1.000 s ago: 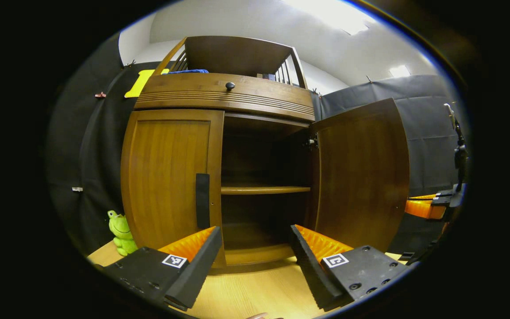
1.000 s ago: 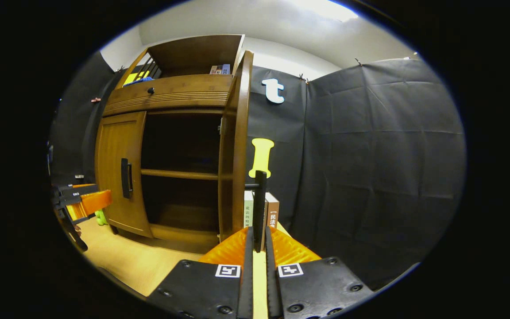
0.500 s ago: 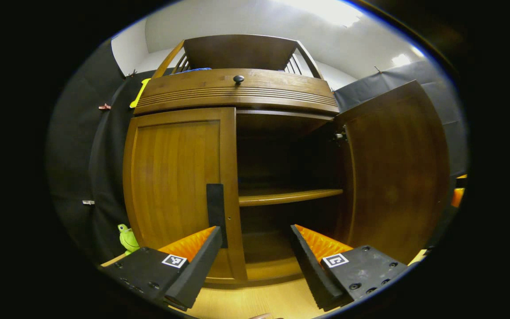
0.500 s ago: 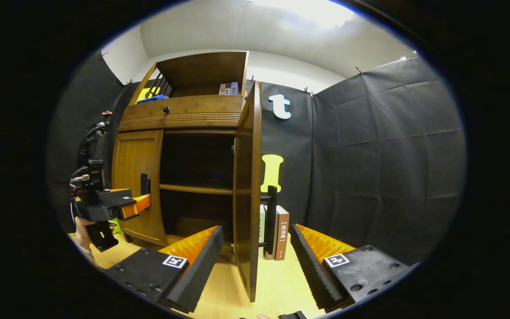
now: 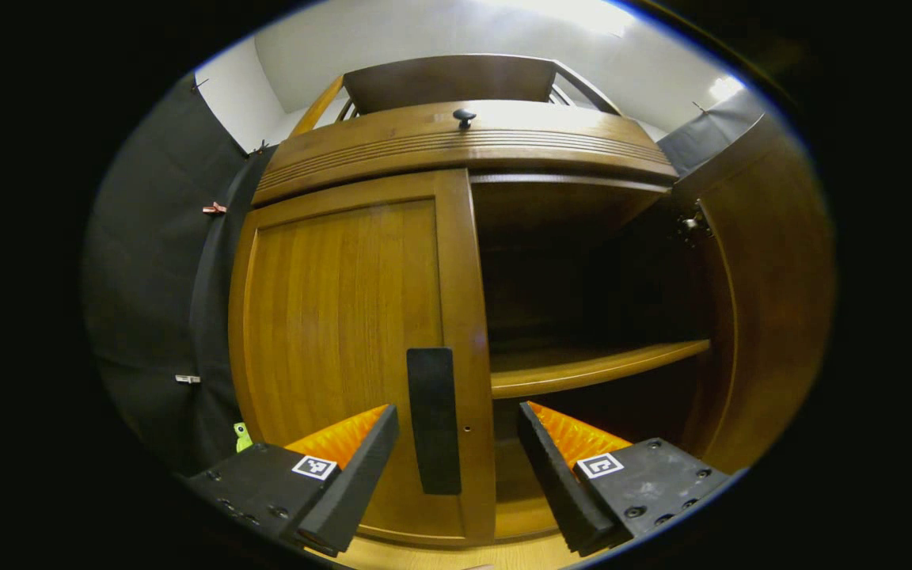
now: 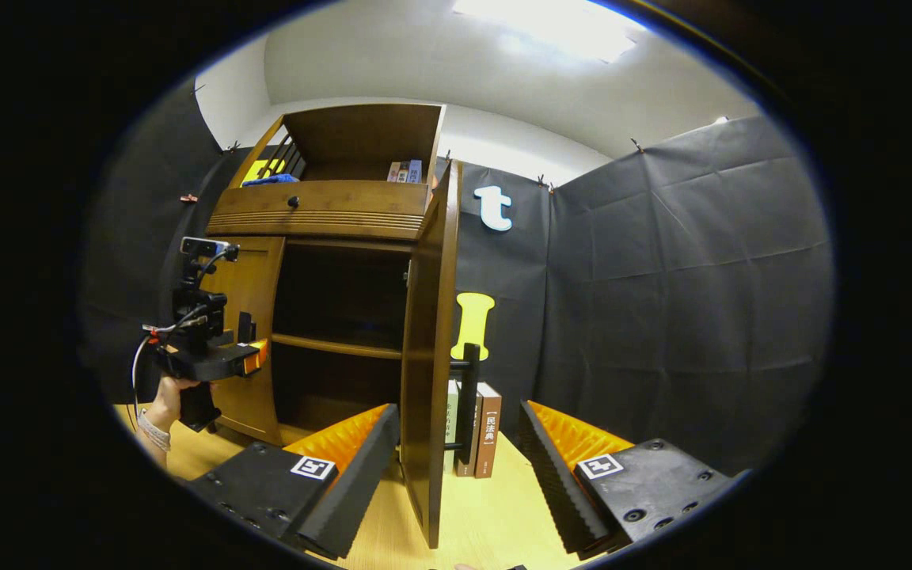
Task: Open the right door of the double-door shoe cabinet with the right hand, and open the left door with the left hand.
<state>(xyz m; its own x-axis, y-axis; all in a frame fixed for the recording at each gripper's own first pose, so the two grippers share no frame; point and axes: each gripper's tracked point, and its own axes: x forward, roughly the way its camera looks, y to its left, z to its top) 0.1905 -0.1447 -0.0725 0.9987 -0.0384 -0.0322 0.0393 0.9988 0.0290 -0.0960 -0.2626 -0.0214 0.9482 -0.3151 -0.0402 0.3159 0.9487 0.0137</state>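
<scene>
The right door point(image 6: 428, 364) already stands open at the centre of the right gripper view; the left door point(image 5: 345, 348), at centre-left of the left gripper view, is not yet opened. My left hand-held gripper point(image 5: 456, 467) is spread wide around its handle point(image 5: 433, 419), not touching. My right hand-held gripper point(image 6: 460, 467) is spread too, holding nothing.

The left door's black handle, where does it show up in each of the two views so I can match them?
Left gripper view: the black handle stands upright low in the centre, on the closed left door, between the open left claw fingers.
Right gripper view: it sits small at mid-left, just beyond the far-off left claw.
Shared landmark: the round drawer knob above the doors.
</scene>
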